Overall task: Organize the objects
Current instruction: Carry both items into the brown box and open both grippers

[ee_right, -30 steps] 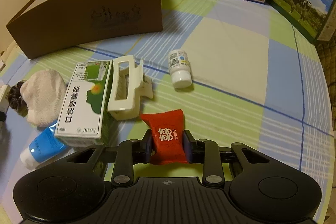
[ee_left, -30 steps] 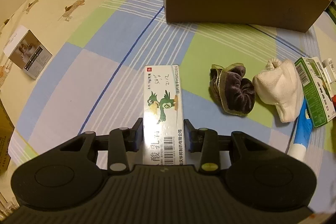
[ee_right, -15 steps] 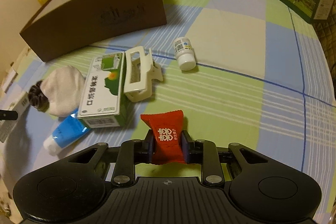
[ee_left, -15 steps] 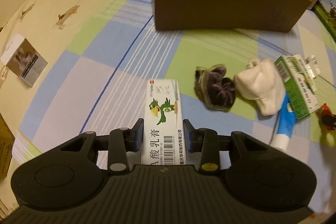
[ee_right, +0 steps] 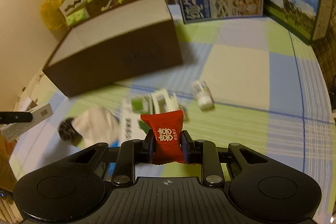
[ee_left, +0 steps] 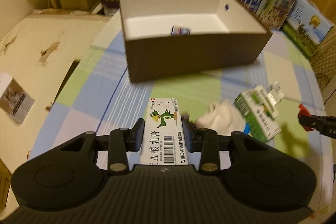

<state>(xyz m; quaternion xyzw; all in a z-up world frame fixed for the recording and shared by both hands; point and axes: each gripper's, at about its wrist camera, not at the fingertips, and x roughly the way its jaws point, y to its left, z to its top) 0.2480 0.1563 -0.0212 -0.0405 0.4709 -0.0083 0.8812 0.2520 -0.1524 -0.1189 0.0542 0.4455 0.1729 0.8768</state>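
Two hand-held grippers: the left hand-held gripper [ee_left: 163,133] clamps one flat cardboard ointment carton [ee_left: 162,130], the right hand-held gripper [ee_right: 167,145] one crinkly red candy packet [ee_right: 166,135].

storage box [ee_left: 189,56] behind cloth bundle [ee_left: 220,119] | carton [ee_left: 257,117] right of bundle

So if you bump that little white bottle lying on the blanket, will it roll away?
Probably a bit. The small white bottle is round and lies on its side, so a nudge could roll it. The checked cloth under it looks soft, which would likely slow it.
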